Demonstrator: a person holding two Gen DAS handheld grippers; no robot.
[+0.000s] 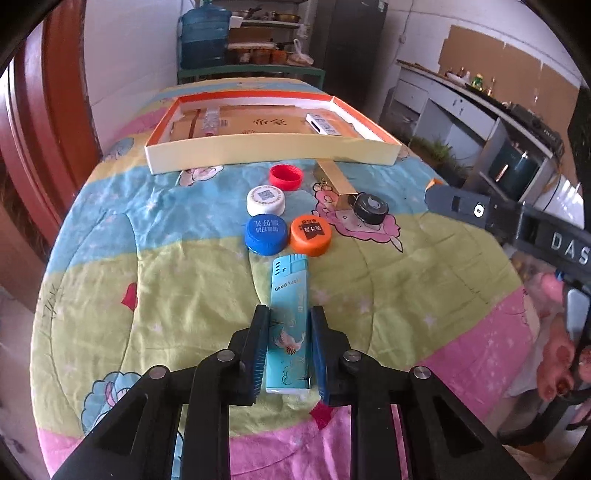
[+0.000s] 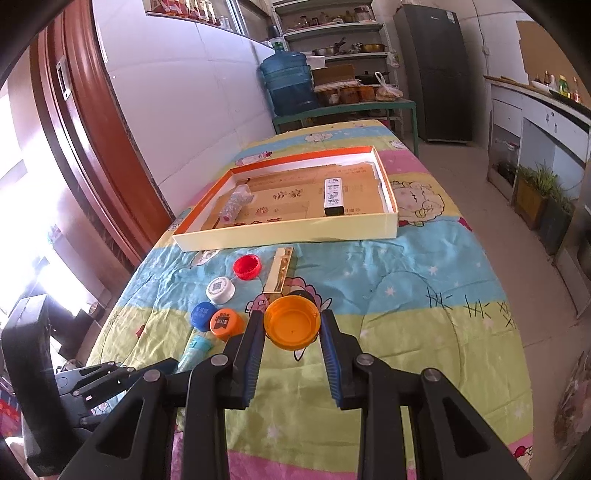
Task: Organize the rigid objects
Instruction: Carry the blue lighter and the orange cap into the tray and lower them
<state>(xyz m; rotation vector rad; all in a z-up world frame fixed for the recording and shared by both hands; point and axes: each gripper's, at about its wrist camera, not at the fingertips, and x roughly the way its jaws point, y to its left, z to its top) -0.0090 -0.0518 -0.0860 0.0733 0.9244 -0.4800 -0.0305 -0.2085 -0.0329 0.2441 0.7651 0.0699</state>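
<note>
A turquoise lighter (image 1: 287, 325) is clamped between the fingers of the left gripper (image 1: 289, 314), while an upturned orange cap (image 2: 291, 322) is gripped by the right gripper (image 2: 291, 325); both pairs of jaws are closed on their loads. The pick-up step appears done for both items, and a carry to the shallow box (image 2: 280, 236) at the far end of the table seems called for next, over the loose pieces between. A white lighter (image 2: 333, 196) is already laid inside. Left on the cartoon-print quilt (image 1: 166, 288) are a red cap (image 1: 285, 177), a white cap (image 1: 266, 200), a blue cap (image 1: 266, 235), a second orange cap (image 1: 310, 235), a black cap (image 1: 370, 208) and a gold bar (image 1: 335, 182). A kitchen is seen behind, with a water jug (image 2: 288, 83) and shelves (image 2: 332, 29).
</note>
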